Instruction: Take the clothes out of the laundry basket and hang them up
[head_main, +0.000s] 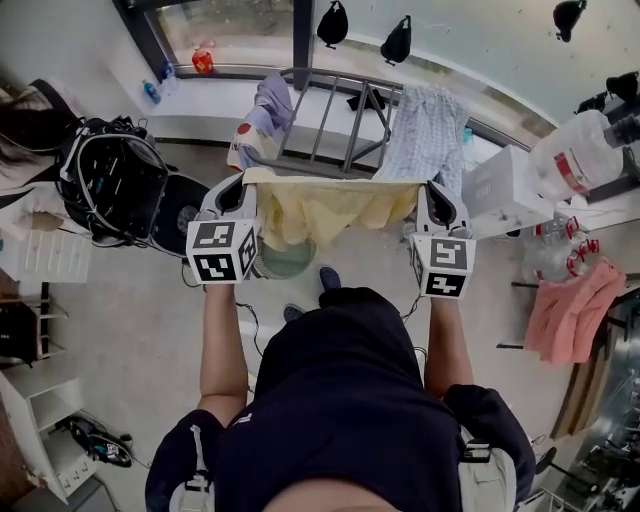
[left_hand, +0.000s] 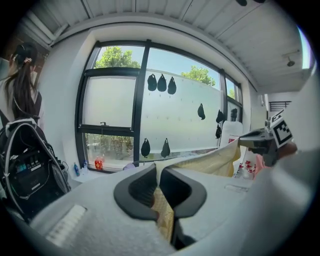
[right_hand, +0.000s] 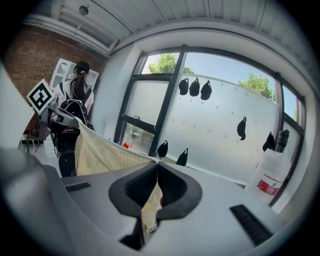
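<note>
**Kid A:** Where is the yellow cloth (head_main: 320, 212)?

**Kid B:** Up in the air, in front of the person. It is pulled out wide like a little flag. The left gripper (head_main: 243, 182) pinches one top corner and the right gripper (head_main: 432, 192) pinches the other.

**Kid A:** Are the grippers closed?

**Kid B:** Yes. In each gripper view the two jaws are squeezed together, and yellow cloth pokes out between them. Both are gripping the cloth tight.

**Kid A:** Which way does the cloth go?

**Kid B:** Its long top edge runs side to side, from one gripper across to the other. The rest hangs down below.

**Kid A:** Where does it have to go?

**Kid B:** I think onto the drying rack (head_main: 340, 120). It stands just past the cloth, toward the window (head_main: 230, 35). A purple garment (head_main: 270, 105) hangs at the rack's left edge. A blue checked garment (head_main: 420, 130) hangs at its right edge. The bars between them look bare.

**Kid A:** Which hand is closer?

**Kid B:** Neither one. Both look about as near to the rack's front edge. So I think both should go forward together, over the bare bars in the middle.

**Kid A:** What could go wrong?

**Kid B:** If one side runs ahead, the cloth may land crooked or bunch up.
</note>
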